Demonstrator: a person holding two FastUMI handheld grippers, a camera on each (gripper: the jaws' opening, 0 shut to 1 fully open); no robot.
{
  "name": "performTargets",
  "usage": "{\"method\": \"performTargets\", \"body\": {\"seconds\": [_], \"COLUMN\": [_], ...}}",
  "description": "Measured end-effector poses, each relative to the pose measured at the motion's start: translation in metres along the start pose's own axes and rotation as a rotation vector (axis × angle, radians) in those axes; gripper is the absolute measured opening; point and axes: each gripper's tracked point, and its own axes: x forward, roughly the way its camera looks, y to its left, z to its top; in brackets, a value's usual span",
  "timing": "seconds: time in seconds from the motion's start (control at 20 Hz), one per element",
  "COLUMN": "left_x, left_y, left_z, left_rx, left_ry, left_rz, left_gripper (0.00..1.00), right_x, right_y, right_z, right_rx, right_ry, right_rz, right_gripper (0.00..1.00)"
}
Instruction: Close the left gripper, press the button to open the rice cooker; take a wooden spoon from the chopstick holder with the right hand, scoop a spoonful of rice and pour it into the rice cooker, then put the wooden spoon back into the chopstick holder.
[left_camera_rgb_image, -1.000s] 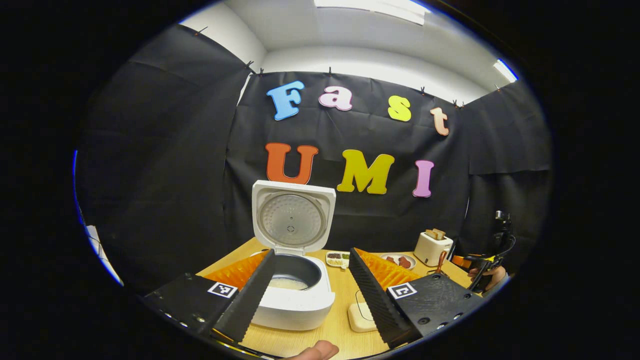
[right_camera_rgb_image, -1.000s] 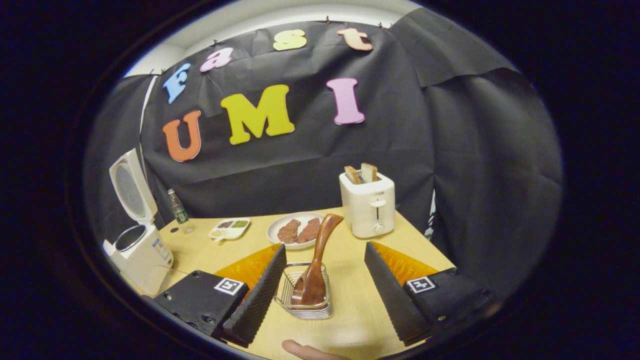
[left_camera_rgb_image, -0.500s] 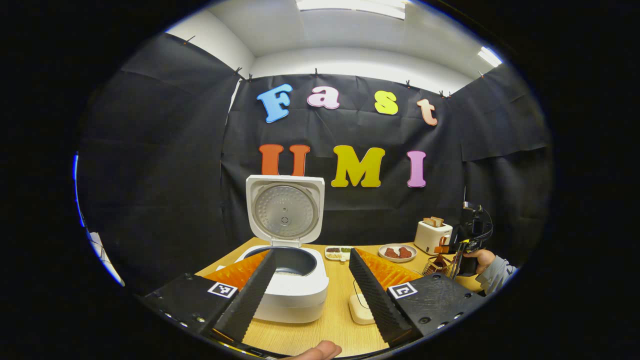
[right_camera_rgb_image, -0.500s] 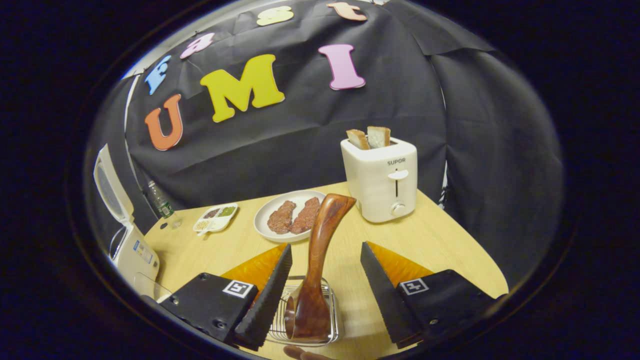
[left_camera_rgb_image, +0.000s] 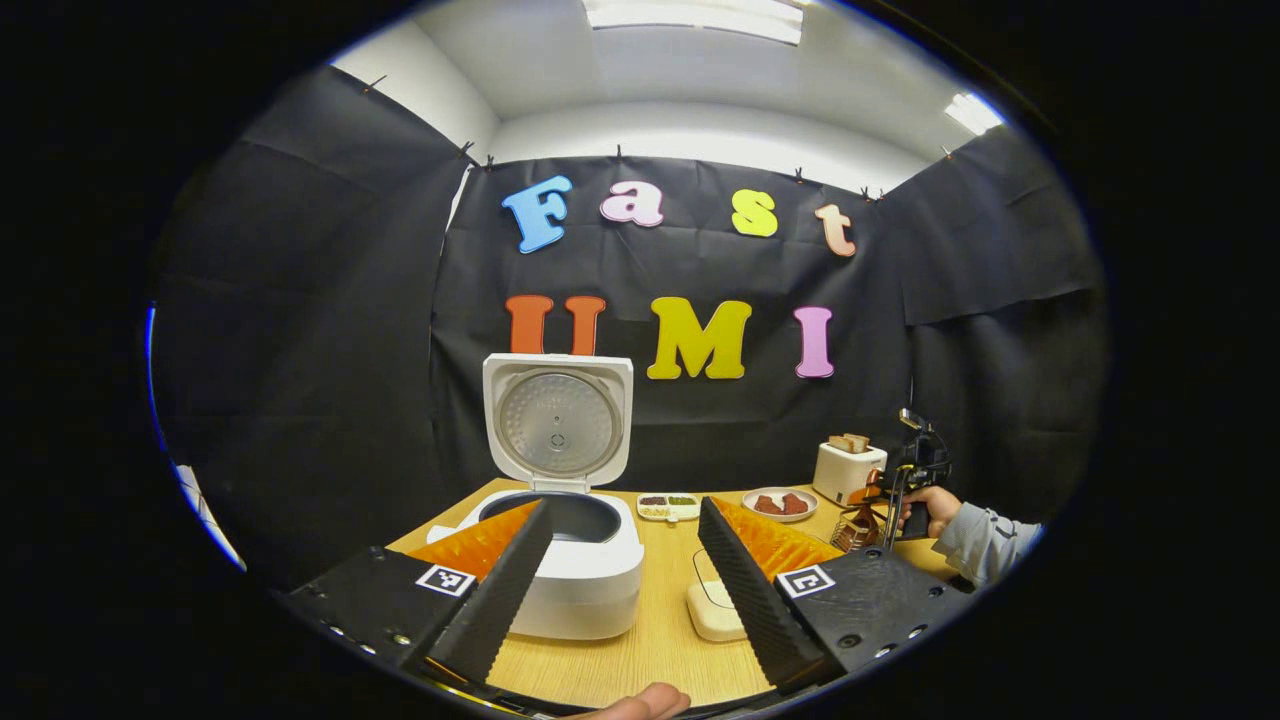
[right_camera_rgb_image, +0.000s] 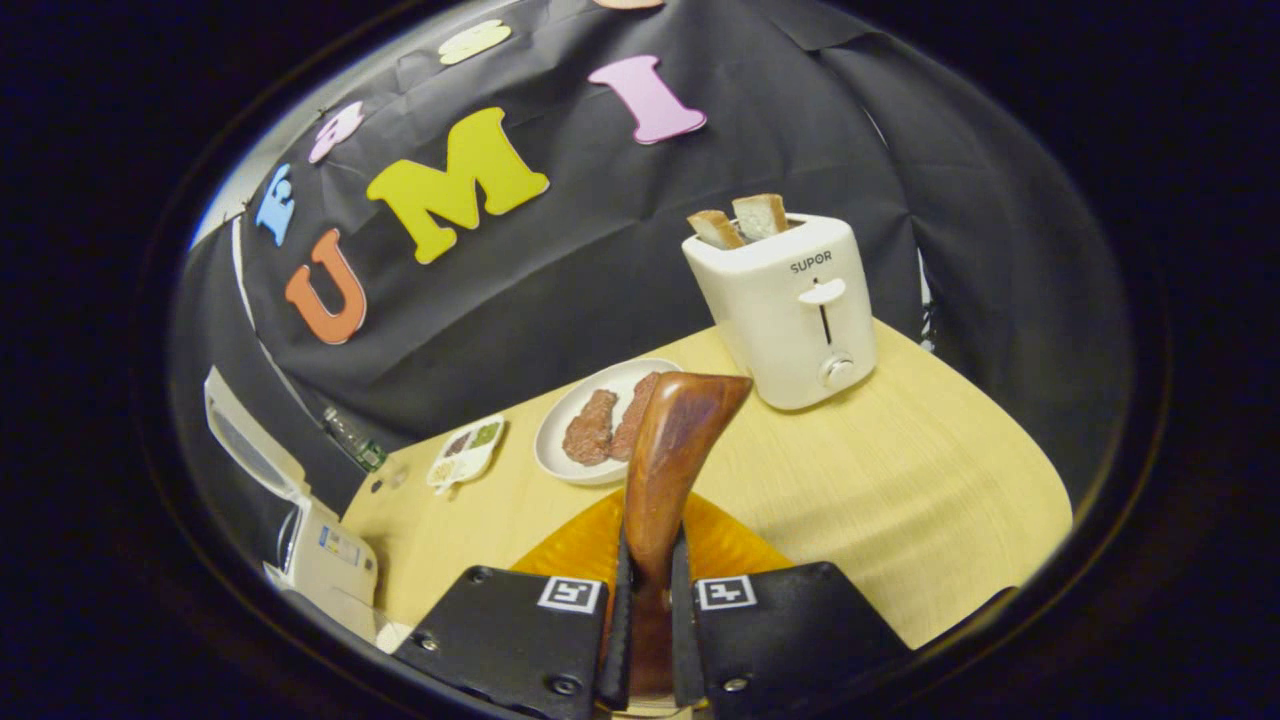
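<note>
Half a second ago the right gripper (right_camera_rgb_image: 648, 620) had its fingers spread either side of the wooden spoon (right_camera_rgb_image: 668, 450); now we see them drawn together on the handle, both pressing on its lower stretch while the broad upper end rises above them toward the plate of meat (right_camera_rgb_image: 575, 415). We judge the grasp made and the lift out of the chopstick holder (left_camera_rgb_image: 858, 528) to be the step in hand — the bowl end of the spoon is hidden beneath the fingers in the right gripper view, so we cannot tell whether it has left the holder yet. In the left gripper view the left gripper (left_camera_rgb_image: 622, 570) hangs back with its fingers wide apart, clamped on nothing, and the rice cooker (left_camera_rgb_image: 560, 540) stands between them farther off, lid upright and pot open, so the button press looks finished. The right hand (left_camera_rgb_image: 925, 510) shows near the table's right edge beside the toaster (right_camera_rgb_image: 790, 310). For room, we note the toaster close behind the spoon and the plate just left of it; a straight upward pull should clear both. Between holder and cooker lie a small white container (left_camera_rgb_image: 715, 610) and a divided dish (left_camera_rgb_image: 668, 505) farther back, with bare table (right_camera_rgb_image: 900, 480) around them — the path leftward looks open if the spoon is carried high.
</note>
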Motion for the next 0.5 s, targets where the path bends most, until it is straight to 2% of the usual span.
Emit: {"method": "performTargets", "body": {"seconds": [0.35,0.5], "left_x": [-0.029,-0.042], "left_y": [0.01,0.018], "left_z": [-0.005,-0.008], "left_rx": [-0.013,-0.044], "left_ry": [0.018,0.018], "left_rz": [-0.035,-0.04], "left_gripper": [0.94,0.94], "right_x": [-0.066,-0.088], "right_y": [0.015,0.018], "right_z": [0.031,0.042], "right_rx": [-0.042,-0.057], "right_ry": [-0.129,-0.174], "right_rz": [-0.008,-0.042], "right_gripper": [0.19,0.19]}}
